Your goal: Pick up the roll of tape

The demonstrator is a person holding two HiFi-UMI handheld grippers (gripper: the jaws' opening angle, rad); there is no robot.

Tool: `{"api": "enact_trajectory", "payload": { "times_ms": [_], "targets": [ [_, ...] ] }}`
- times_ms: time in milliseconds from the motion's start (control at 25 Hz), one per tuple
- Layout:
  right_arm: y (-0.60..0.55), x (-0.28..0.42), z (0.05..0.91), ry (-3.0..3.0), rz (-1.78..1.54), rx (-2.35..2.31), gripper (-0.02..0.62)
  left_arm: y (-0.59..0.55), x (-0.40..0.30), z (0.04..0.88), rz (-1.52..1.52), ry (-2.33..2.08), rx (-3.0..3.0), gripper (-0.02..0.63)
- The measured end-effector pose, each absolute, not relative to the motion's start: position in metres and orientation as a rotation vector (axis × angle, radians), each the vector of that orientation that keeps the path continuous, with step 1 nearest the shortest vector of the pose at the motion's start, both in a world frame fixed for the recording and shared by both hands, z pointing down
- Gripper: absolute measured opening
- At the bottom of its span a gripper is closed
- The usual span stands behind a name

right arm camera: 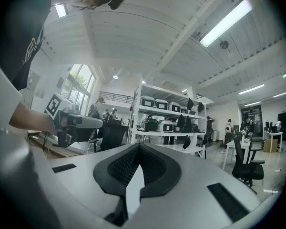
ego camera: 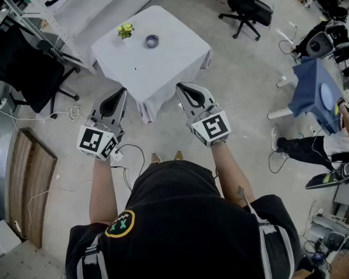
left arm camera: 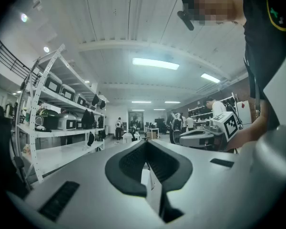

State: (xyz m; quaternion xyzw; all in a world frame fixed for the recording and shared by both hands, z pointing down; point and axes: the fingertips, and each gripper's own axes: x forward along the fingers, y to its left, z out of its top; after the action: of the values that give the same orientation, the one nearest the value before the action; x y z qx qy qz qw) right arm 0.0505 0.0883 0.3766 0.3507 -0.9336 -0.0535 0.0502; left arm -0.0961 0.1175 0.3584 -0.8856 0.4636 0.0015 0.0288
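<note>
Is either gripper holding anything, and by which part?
Nothing is held. The left gripper and right gripper are shut, empty; the roll of tape lies on the table.

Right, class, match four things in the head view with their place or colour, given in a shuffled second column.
1 roll of tape
2 small plant
3 office chair
4 wooden board

A black, upper right of the view
B flat on the floor, far left
C bluish ring on the white table
D on the table, left of the tape

Pairs: 1-C, 2-D, 3-A, 4-B
</note>
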Motion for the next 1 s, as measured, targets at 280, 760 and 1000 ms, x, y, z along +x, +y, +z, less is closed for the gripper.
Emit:
{"api": "enact_trajectory", "payload": {
  "times_ms": [280,760,1000],
  "targets": [
    [0.0912,0.0555,0.3792,-2.841,-0.164,1.067,0.02,0.1208,-0.0919,0.3599,0.007,1.438,-2.731,0.018],
    [0.0881,0.0563,0.3822,-2.856,-0.115,1.075,0.021,0.1201,-0.0911,0.3594,0.007,1.434,-2.733,0.018],
    [0.0875,0.0569,0.381,-2.868,-0.113,1.074,0.054,0.1198,-0.0913,0.3603,0.007,1.431,-2.731,0.018]
  ]
}}
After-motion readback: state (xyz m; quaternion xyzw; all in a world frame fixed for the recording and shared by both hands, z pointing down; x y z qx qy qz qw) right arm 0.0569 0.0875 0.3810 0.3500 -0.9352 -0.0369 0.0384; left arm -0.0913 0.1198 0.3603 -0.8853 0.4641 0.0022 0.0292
